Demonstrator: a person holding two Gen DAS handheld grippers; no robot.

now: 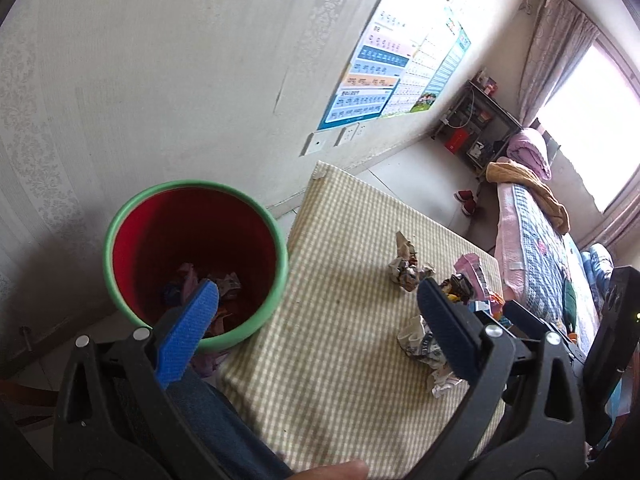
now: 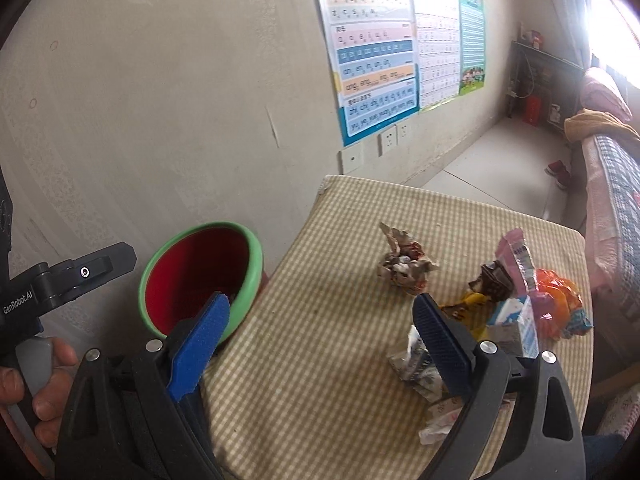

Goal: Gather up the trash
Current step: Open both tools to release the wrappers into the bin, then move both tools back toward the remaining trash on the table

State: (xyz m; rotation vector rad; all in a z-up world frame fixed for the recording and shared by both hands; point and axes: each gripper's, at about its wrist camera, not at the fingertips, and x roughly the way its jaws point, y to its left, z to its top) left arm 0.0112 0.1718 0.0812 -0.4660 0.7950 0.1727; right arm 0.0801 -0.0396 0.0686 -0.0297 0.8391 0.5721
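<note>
Left wrist view. Left claw point(image 1: 318, 304): jaws spread wide, nothing between the pads; one blue fingertip point(image 1: 200, 300) overlaps the bin's mouth in the picture, the other sits over the bench. Bin point(image 1: 120, 236): red inside, green rim, standing on the floor just beside the bench's left edge; scraps of trash lie at its bottom. Bench point(image 1: 340, 380): covered in a beige checked cloth. On it, taking the bin as landmark: a crumpled paper ball point(image 1: 406, 268) well right of the bin; a second crumpled paper wad point(image 1: 416, 340) nearer the camera, partly behind the right finger; a heap of coloured wrappers point(image 1: 470, 276) farthest from the bin, at the bench's right side.

Right wrist view. Right claw point(image 2: 322, 314): jaws likewise wide apart and empty. Bin point(image 2: 252, 264) to the left of the bench point(image 2: 320, 400). Paper ball point(image 2: 404, 266) right of the bin; paper wad point(image 2: 414, 364) closer, behind the right finger; wrappers and a small carton point(image 2: 520, 320) farthest right. A hand point(image 2: 44, 384) grips the other tool's handle, left of the bin.
</note>
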